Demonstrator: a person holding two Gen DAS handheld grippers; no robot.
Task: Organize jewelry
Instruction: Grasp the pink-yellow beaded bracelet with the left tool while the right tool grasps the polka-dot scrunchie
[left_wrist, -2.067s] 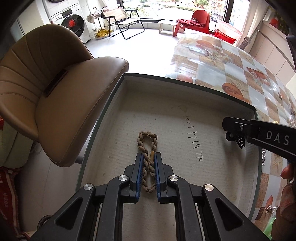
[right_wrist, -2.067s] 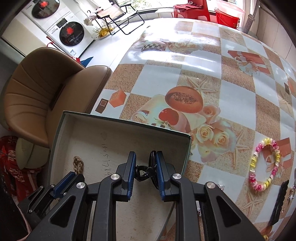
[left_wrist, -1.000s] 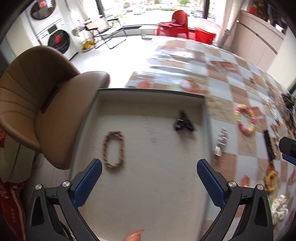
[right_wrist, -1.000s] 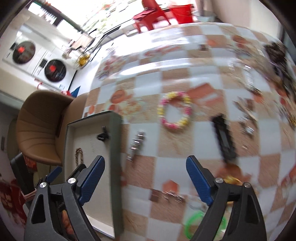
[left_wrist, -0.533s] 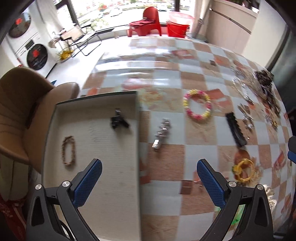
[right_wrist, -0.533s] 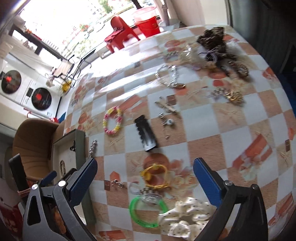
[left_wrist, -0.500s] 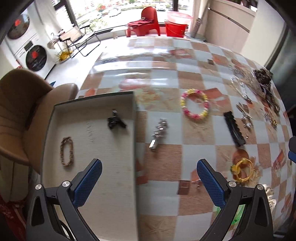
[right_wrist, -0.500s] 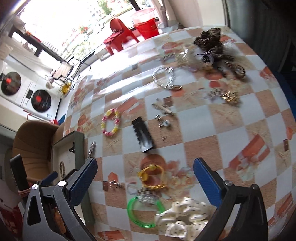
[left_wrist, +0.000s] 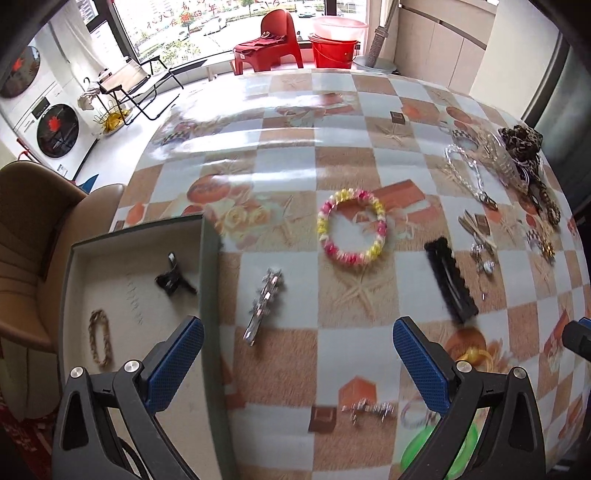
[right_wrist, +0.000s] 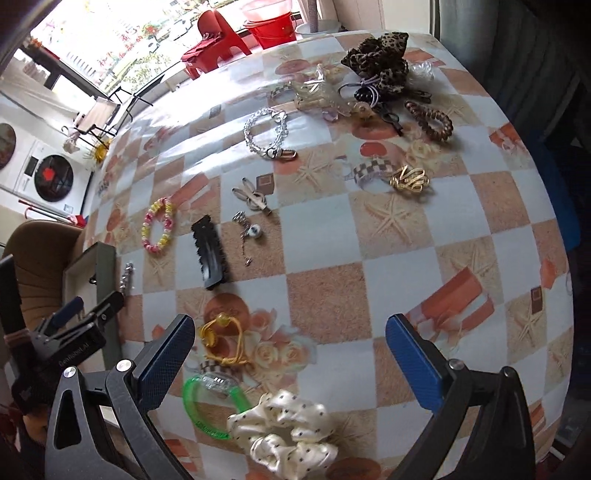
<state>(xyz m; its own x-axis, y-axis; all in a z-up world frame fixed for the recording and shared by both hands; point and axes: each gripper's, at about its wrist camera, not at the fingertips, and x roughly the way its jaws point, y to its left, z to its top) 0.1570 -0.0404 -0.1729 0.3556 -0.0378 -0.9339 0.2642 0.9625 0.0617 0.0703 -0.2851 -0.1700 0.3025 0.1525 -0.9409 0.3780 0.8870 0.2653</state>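
while both tools hang empty with fingers spread wide, the grey tray (left_wrist: 207, 295) at far left holds a braided bracelet (left_wrist: 99, 343) and dark clip (left_wrist: 173, 280). just right of its wall lies a silver hair clip (left_wrist: 264, 306), long axis pointing away, nearer the left gripper (left_wrist: 295, 354) than the right gripper (right_wrist: 288, 354).

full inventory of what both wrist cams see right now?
box: 1, grey, table's left edge
braided bracelet: 1, tan, in box
small clip: 1, black, in box
rhinestone clip: 1, silver, beside box
bead bracelet: 1, pink-yellow, table centre
long clip: 1, black, right of bracelet
bangle: 1, green, near edge
scrunchie: 1, cream dotted, near edge
leopard scrunchie: 1, far pile
left gripper: jaws wide open
right gripper: jaws wide open
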